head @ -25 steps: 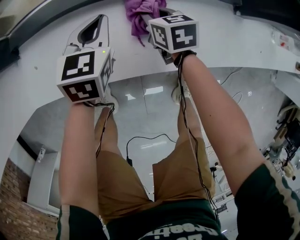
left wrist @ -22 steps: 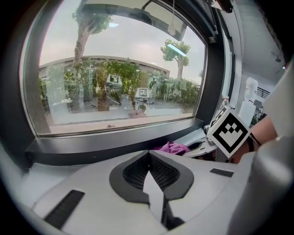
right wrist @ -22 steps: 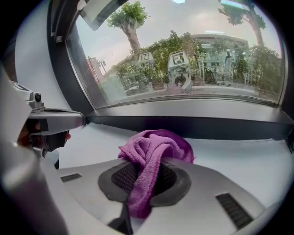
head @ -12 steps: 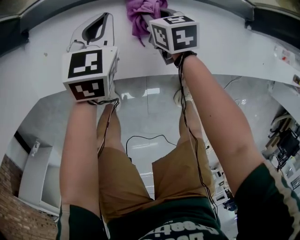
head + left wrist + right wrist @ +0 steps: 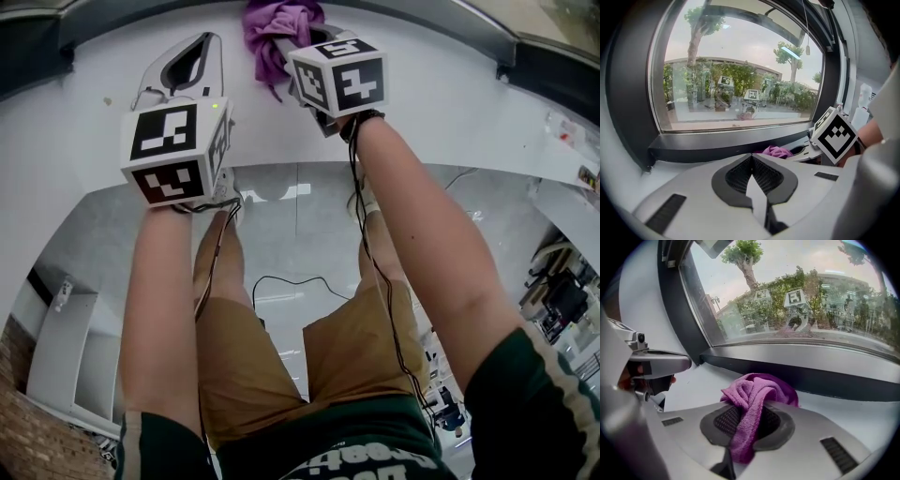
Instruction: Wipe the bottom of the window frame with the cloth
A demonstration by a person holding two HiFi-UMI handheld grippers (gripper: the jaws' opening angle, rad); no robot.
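Nearest, the left gripper [image 5: 751,174] is riding with its jaws pressed together on nothing, while to its right the right gripper [image 5: 746,425] is pinching the purple cloth [image 5: 757,390] by a bunched fold. The cloth is looking soft, light and floppy, so it is probably needing a firm mid-bundle grip. It is hanging over the white sill [image 5: 701,383], near the dark bottom of the window frame [image 5: 820,378] farther off.
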